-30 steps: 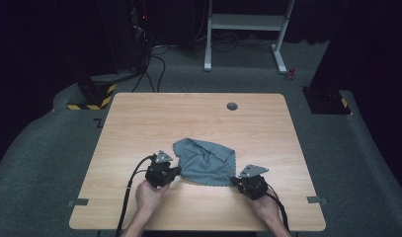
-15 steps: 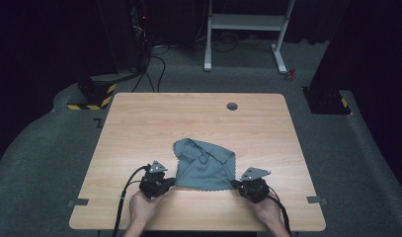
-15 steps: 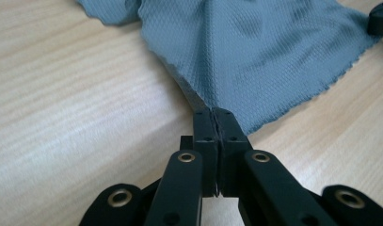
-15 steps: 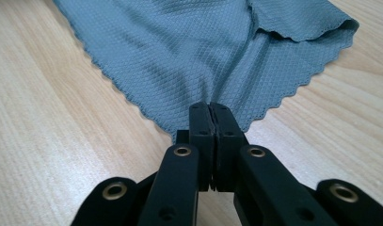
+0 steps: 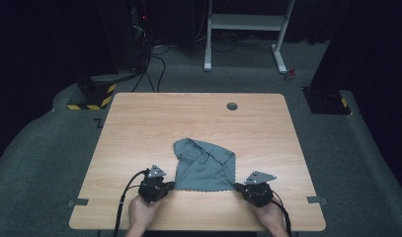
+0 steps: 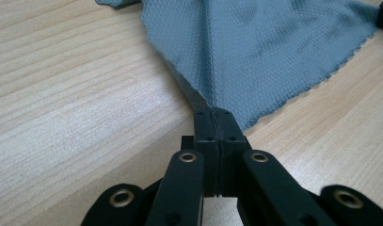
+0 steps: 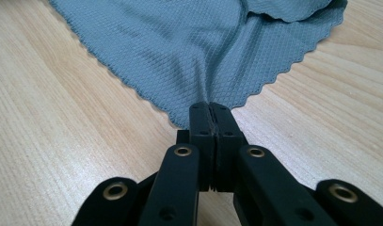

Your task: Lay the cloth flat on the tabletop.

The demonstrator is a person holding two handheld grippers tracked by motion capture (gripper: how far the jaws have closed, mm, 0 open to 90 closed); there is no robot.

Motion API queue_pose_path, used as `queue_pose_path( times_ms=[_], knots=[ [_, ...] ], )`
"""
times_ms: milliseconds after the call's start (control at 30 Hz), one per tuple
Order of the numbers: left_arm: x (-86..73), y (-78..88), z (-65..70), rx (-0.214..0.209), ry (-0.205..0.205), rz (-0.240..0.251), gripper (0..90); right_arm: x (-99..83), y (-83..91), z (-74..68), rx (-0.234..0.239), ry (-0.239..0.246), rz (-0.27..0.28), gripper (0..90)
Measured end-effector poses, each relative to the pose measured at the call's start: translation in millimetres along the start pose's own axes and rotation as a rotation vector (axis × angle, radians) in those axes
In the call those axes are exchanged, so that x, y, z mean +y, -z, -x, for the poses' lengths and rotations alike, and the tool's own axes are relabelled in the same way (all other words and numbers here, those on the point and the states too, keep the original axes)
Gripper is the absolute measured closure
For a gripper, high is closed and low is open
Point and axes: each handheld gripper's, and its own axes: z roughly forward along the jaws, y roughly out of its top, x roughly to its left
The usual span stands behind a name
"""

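Note:
A grey-blue waffle-weave cloth lies on the wooden table, near its front edge, partly folded over at the far end. My left gripper is shut on the cloth's near left corner, its jaws pressed together on the fabric. My right gripper is shut on the near right corner in the same way. The cloth's scalloped near edge runs stretched between the two grippers. Both hands rest low on the table.
A round cable hole sits near the table's far edge. Behind the table stand a white desk frame and a yellow-black striped base on grey carpet. Black cables trail from each gripper.
My left gripper has drawn the cloth's left corner toward the front edge and a little left. The near edge now lies straighter between the grippers. The right gripper has stayed put.

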Motion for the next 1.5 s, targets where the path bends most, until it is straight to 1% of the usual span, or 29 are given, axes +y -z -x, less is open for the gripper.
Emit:
queue_pose_path(
  times_ms=[33, 100, 133, 167, 333, 367, 400, 433, 467, 500, 533, 567, 633, 733, 833, 867, 900, 933, 967, 1067, 1100, 1133, 1167, 1233, 1300, 1367, 1400, 1433, 1500],
  knots=[
    [-1.3, 2.5, 0.6, -0.008, 0.006, 0.006, 89.5, -0.4, 0.4, 0.3, 0.006, -0.003, 0.003, 89.4],
    [-2.3, 4.7, 0.8, -0.010, 0.003, 0.009, 89.5, -0.9, 1.7, 0.2, 0.013, -0.010, 0.006, 89.4],
    [-3.5, 6.0, 1.9, -0.017, 0.012, 0.012, 89.6, -2.7, 4.8, -1.9, 0.024, -0.013, 0.001, 89.4],
    [-4.4, 7.2, 2.1, -0.019, 0.007, 0.011, 89.6, -2.7, 4.8, -1.9, 0.024, -0.013, 0.001, 89.4],
    [-13.5, 11.9, 5.9, -0.021, 0.002, -0.001, 89.5, -6.7, 7.7, -9.2, 0.044, 0.008, -0.012, 88.5],
    [-15.3, 11.4, 6.2, -0.022, 0.010, -0.005, 89.3, -6.5, 9.3, -8.6, 0.066, -0.011, 0.005, 80.8],
    [-15.3, 11.4, 6.2, -0.022, 0.010, -0.005, 89.2, -6.5, 9.3, -8.6, 0.066, -0.011, 0.005, 80.8],
    [-15.6, 10.9, 5.6, -0.022, 0.008, -0.006, 89.2, -6.2, 10.3, -6.5, 0.079, -0.031, 0.023, 79.5],
    [-15.5, 9.8, 5.5, -0.018, 0.004, -0.006, 89.0, -5.1, 12.2, -3.2, 0.080, -0.051, 0.044, 78.2],
    [-15.2, 8.9, 5.7, -0.015, 0.000, -0.009, 88.9, -2.8, 14.3, 0.2, 0.056, -0.074, 0.068, 77.5],
    [-15.0, 7.8, 6.3, -0.015, 0.001, -0.011, 88.7, -0.3, 15.0, 3.6, 0.038, -0.082, 0.086, 77.5],
    [-14.8, 6.6, 6.7, -0.013, -0.002, -0.013, 88.7, 2.5, 14.3, 6.6, 0.020, -0.095, 0.093, 77.4],
    [-14.7, 5.2, 7.7, -0.002, -0.013, -0.016, 88.7, 9.0, 8.3, 11.1, -0.016, -0.105, 0.080, 76.8],
    [-16.0, 5.0, 7.5, 0.001, -0.017, -0.015, 88.8, 17.5, -5.7, 11.1, -0.054, -0.077, 0.046, 74.6],
    [-18.3, 6.1, 6.3, -0.005, -0.003, -0.006, 88.8, 22.1, -18.0, 10.7, -0.070, -0.057, 0.022, 73.6],
    [-18.8, 6.3, 6.6, -0.006, 0.001, -0.005, 88.8, 22.5, -21.1, 10.8, -0.072, -0.058, 0.014, 74.3],
    [-19.0, 6.6, 6.2, -0.001, -0.008, -0.004, 88.8, 22.5, -23.2, 11.7, -0.077, -0.057, 0.013, 79.8],
    [-19.2, 6.6, 6.5, 0.001, -0.011, -0.002, 88.8, 22.5, -23.2, 11.7, -0.077, -0.057, 0.013, 79.8],
    [-19.7, 6.5, 7.9, 0.002, -0.013, 0.002, 88.8, 22.7, -22.3, 12.3, -0.089, -0.046, 0.002, 90.0],
    [-20.2, 7.2, 8.0, 0.007, -0.023, 0.007, 88.8, 22.0, -21.0, 14.6, -0.096, -0.033, 0.000, 90.0],
    [-20.7, 8.3, 7.6, 0.009, -0.028, 0.010, 88.8, 21.8, -20.0, 15.6, -0.108, -0.027, -0.005, 90.0],
    [-21.4, 8.5, 8.0, 0.008, -0.021, 0.015, 88.9, 21.5, -18.8, 17.7, -0.138, -0.016, -0.017, 90.0],
    [-22.4, 8.9, 8.2, 0.006, -0.015, 0.017, 88.8, 20.6, -18.0, 20.2, -0.143, -0.026, -0.016, 90.0],
    [-23.6, 8.9, 8.1, 0.005, -0.022, 0.011, 88.6, 16.8, -13.2, 30.5, -0.154, -0.061, -0.012, 90.0],
    [-23.8, 8.8, 8.1, 0.007, -0.023, 0.014, 88.2, 15.8, -11.3, 31.9, -0.153, -0.066, -0.007, 90.0],
    [-23.1, 8.8, 8.2, 0.010, -0.023, 0.013, 86.4, 15.9, -8.2, 28.8, -0.137, -0.060, 0.011, 90.0],
    [-22.8, 8.7, 8.4, 0.008, -0.021, 0.014, 85.3, 16.6, -7.8, 25.9, -0.131, -0.055, 0.024, 86.9],
    [-22.2, 8.7, 8.6, -0.004, -0.011, 0.019, 83.2, 17.2, -7.7, 24.4, -0.126, -0.051, 0.033, 84.1],
    [-19.8, 9.6, 7.3, -0.023, -0.016, 0.007, 76.4, 19.3, -10.0, 22.5, -0.120, -0.056, 0.045, 79.3]
  ],
)
